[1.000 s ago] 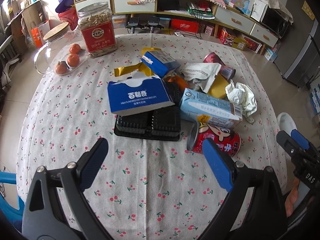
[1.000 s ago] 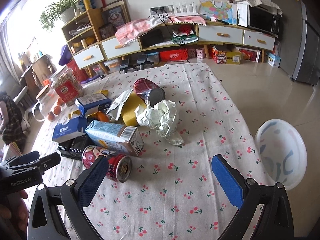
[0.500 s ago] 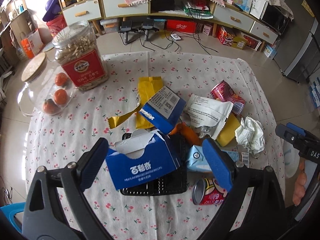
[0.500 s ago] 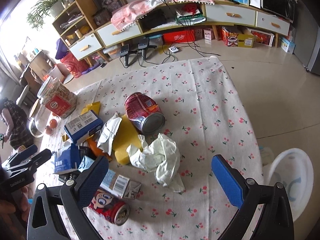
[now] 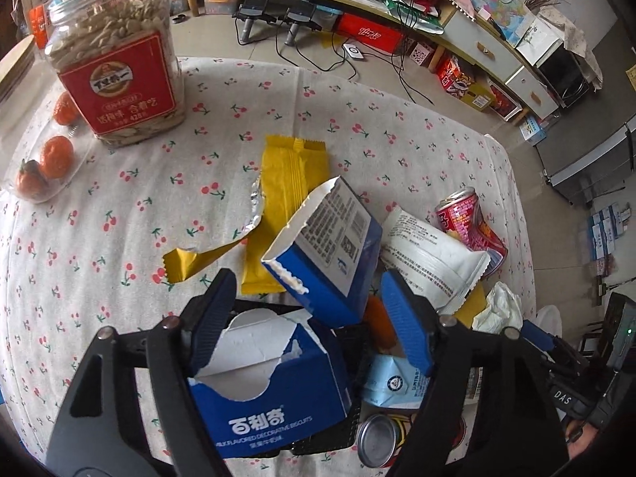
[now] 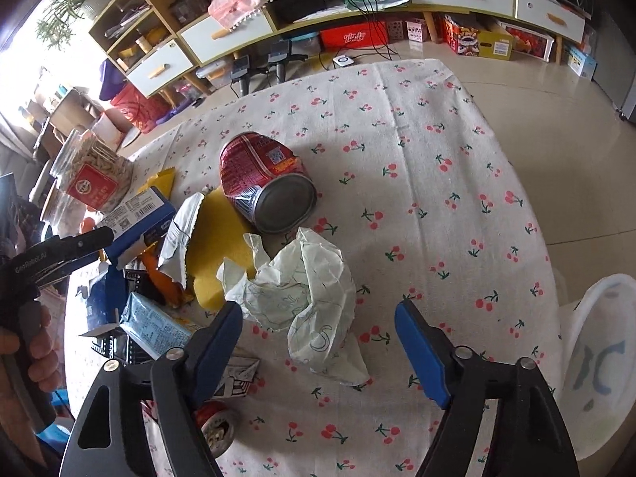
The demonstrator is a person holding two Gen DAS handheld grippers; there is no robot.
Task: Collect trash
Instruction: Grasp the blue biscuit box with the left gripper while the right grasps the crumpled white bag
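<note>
Left gripper closing around blue box (untouched) | right gripper closing around crumpled paper

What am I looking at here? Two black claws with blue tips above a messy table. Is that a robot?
No robot: a person holds a two-finger tool in each hand, each with a camera looking along its fingers. The left gripper frames a torn blue biscuit box; the right gripper frames a crumpled paper. Both are closing, but nothing is gripped. On the cherry-print tablecloth lie trash: a dented red can, a yellow wrapper. A seed jar stands there too.
</note>
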